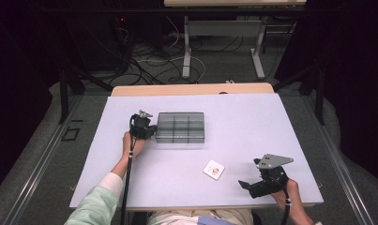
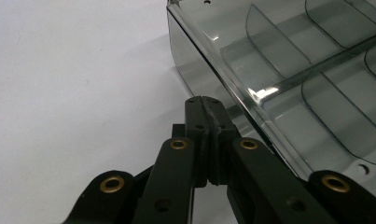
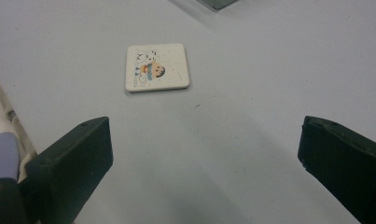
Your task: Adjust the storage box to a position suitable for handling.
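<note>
A clear grey box (image 1: 180, 127) with several compartments sits on the white table (image 1: 252, 122) left of centre. My left gripper (image 1: 151, 130) rests against its left end. In the left gripper view the jaws (image 2: 205, 105) are pressed together with nothing between them, right beside the box's edge (image 2: 288, 70). A small white square tile (image 1: 214, 169) with a cartoon picture lies flat near the front edge. My right gripper (image 1: 250, 181) sits to its right, pointing at it. In the right gripper view its jaws (image 3: 204, 140) stand wide apart, and the tile (image 3: 156, 67) lies some way ahead of them.
The table's front edge runs just below the right hand. A sleeve (image 1: 95, 204) comes in at the bottom left. Beyond the table, cables (image 1: 149, 61) lie on the floor around another table's legs (image 1: 186, 47).
</note>
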`<state>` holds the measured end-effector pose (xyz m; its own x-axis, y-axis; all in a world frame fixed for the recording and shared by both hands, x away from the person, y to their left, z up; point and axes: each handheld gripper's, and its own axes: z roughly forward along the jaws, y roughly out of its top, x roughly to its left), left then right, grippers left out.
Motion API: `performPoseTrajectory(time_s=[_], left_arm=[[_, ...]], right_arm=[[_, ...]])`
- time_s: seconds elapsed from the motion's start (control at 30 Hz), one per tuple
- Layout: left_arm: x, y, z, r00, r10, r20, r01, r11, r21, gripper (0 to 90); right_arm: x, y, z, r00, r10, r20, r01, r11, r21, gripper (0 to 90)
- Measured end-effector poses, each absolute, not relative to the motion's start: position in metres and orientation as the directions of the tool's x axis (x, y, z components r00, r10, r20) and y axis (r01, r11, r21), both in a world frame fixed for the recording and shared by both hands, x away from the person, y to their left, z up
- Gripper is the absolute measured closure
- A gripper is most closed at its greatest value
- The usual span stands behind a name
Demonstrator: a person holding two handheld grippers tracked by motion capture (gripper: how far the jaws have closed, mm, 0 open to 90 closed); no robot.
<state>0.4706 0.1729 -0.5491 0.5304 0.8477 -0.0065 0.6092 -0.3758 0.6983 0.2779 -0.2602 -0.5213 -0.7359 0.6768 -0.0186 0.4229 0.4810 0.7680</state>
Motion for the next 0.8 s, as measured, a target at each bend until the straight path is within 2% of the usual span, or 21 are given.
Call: performPoseTrajectory(time_s=[0.8], left_arm=[[0.471, 0.152, -0.550, 0.562, 0.827, -0.017, 0.591, -0.387, 0.708, 90.0]], right_arm=[[0.278, -0.259, -0.522, -0.731, 0.682, -0.027, 0.420, 0.481, 0.770, 2.7]])
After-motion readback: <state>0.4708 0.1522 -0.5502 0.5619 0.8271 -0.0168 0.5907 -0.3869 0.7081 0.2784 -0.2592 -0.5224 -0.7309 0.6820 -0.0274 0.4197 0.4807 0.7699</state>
